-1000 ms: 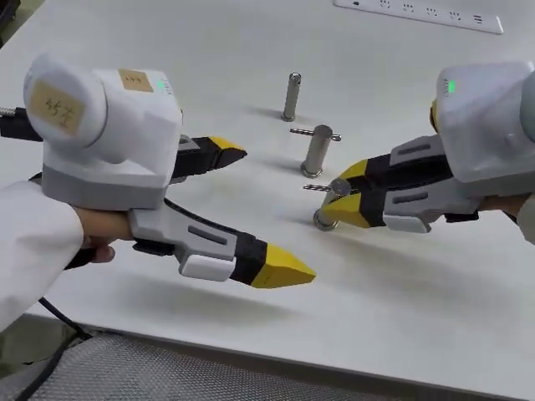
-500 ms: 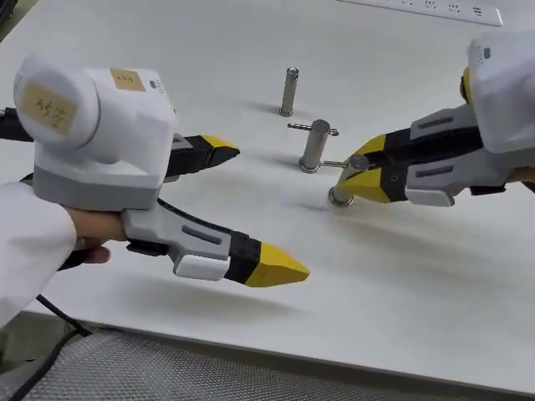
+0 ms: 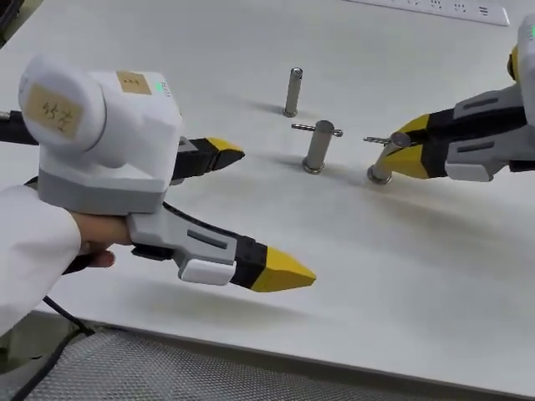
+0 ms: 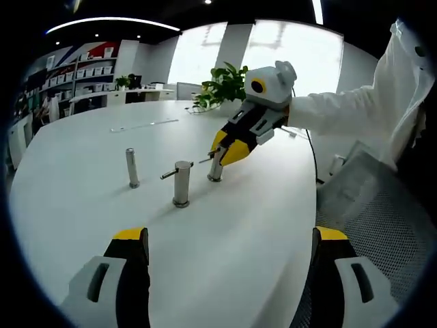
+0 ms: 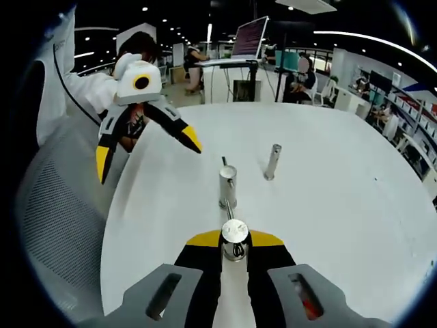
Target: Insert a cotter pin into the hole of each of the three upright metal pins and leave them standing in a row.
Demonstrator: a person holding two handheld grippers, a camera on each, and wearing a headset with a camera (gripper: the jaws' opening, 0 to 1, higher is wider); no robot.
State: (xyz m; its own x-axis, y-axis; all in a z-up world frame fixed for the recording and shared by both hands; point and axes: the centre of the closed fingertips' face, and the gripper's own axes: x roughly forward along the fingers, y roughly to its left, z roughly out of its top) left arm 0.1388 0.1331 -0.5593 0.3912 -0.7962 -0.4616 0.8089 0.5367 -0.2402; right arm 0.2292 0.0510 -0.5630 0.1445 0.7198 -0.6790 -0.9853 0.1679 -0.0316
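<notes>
Three metal pins are on the white table (image 3: 167, 50). The far pin (image 3: 292, 90) stands bare. The middle pin (image 3: 318, 146) stands upright with a cotter pin (image 3: 311, 128) through its top. To its right, the third pin (image 3: 384, 163) leans slightly and has a cotter pin (image 3: 374, 139) sticking out to the left. My right gripper (image 3: 405, 152) is shut on this pin's head, and the right gripper view shows the pin (image 5: 234, 234) between the yellow tips. My left gripper (image 3: 261, 213) hangs open over the table's near left, well short of the pins (image 4: 181, 183).
A white power strip (image 3: 451, 7) lies along the far edge. The table's front edge runs below the left gripper, with a grey mesh chair (image 3: 125, 368) under it. Bare table lies between the left gripper and the pins.
My right gripper has carried the third pin from in front of the middle pin to its right side. The left gripper has barely moved.
</notes>
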